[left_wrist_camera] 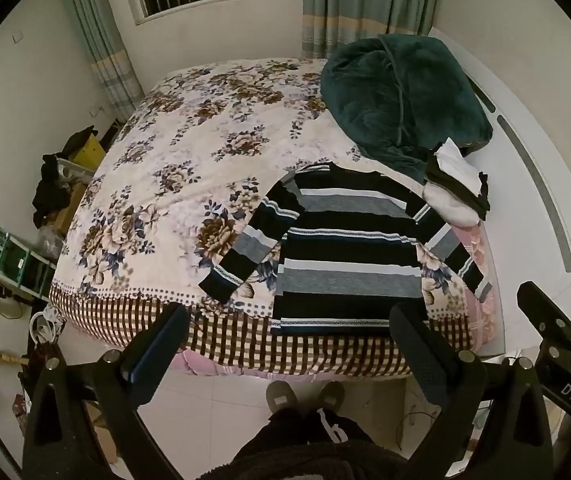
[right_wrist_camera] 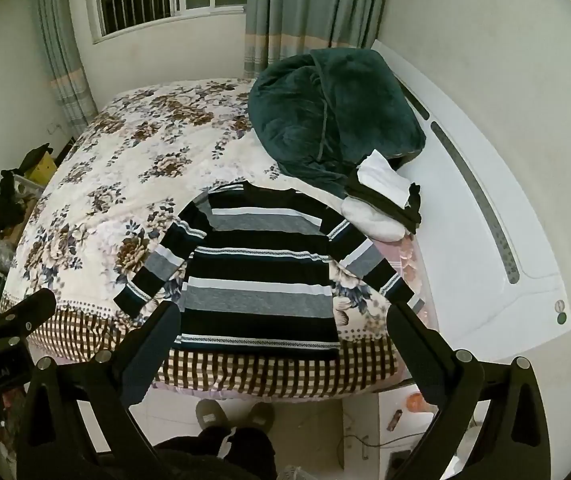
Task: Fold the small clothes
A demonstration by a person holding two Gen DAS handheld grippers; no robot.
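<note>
A small long-sleeved sweater with black, grey and white stripes [left_wrist_camera: 345,252] lies flat on the flowered bedspread, hem at the bed's near edge, sleeves spread to both sides. It also shows in the right wrist view [right_wrist_camera: 261,276]. My left gripper [left_wrist_camera: 289,320] is open and empty, held above the floor just short of the hem. My right gripper [right_wrist_camera: 283,316] is open and empty too, level with the hem. The right gripper's body shows at the right edge of the left wrist view [left_wrist_camera: 557,328].
A dark green blanket [left_wrist_camera: 401,100] is heaped at the bed's far right. A small pile of white and black clothes [left_wrist_camera: 457,184] lies beside the sweater's right shoulder. The white headboard [right_wrist_camera: 485,208] runs along the right. Clutter [left_wrist_camera: 49,188] stands left of the bed. My slippered feet [left_wrist_camera: 305,396] are below.
</note>
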